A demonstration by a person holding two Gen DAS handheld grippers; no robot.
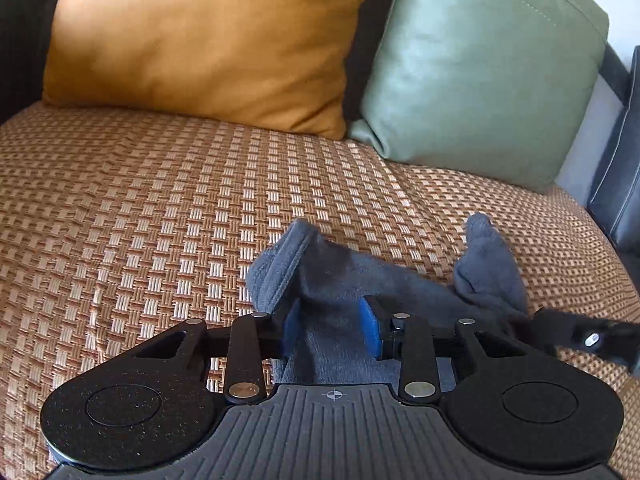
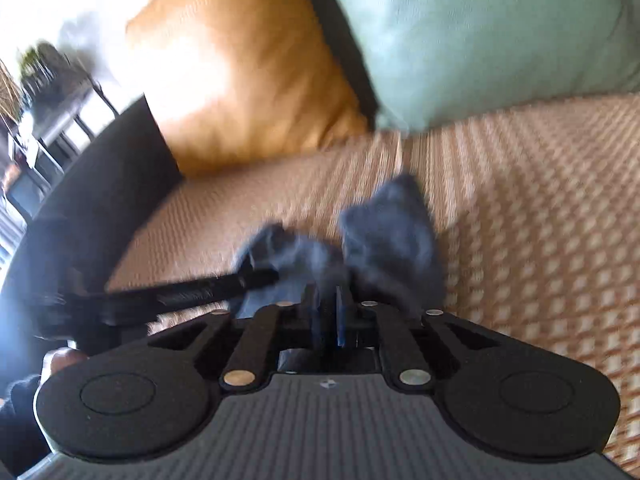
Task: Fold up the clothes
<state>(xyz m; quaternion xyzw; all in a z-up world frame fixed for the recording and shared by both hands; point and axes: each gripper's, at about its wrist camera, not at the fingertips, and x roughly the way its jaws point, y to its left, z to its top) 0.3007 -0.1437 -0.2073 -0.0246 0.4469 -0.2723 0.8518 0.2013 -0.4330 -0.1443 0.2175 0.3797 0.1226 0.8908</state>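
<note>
Covering the sofa seat, a woven tan mat (image 1: 160, 208) carries everything; a mustard cushion (image 1: 200, 40) and a green cushion (image 1: 480, 68) lean at the back.

Grey sock (image 1: 360, 280) lies bunched on the mat near the front edge, cuff end raised at one side, toe end standing up at the other.

Left tool (image 1: 332, 328): jaws about half open, blue pads either side of the sock's middle; whether the pads actually press the cloth cannot be told, so no firm grip is assumed. Right tool (image 2: 330, 312): jaws nearly together, pinching grey cloth at the toe-side end. The right-wrist view is blurred.

Step in hand, as judged: getting both ends held to lay the sock flat and double it. Doing it well likely means closing the left tool fully on cloth, drawing the ends apart to take out the bunching, then bringing toe to cuff squarely.

No brand, label or legible writing seen.
</note>
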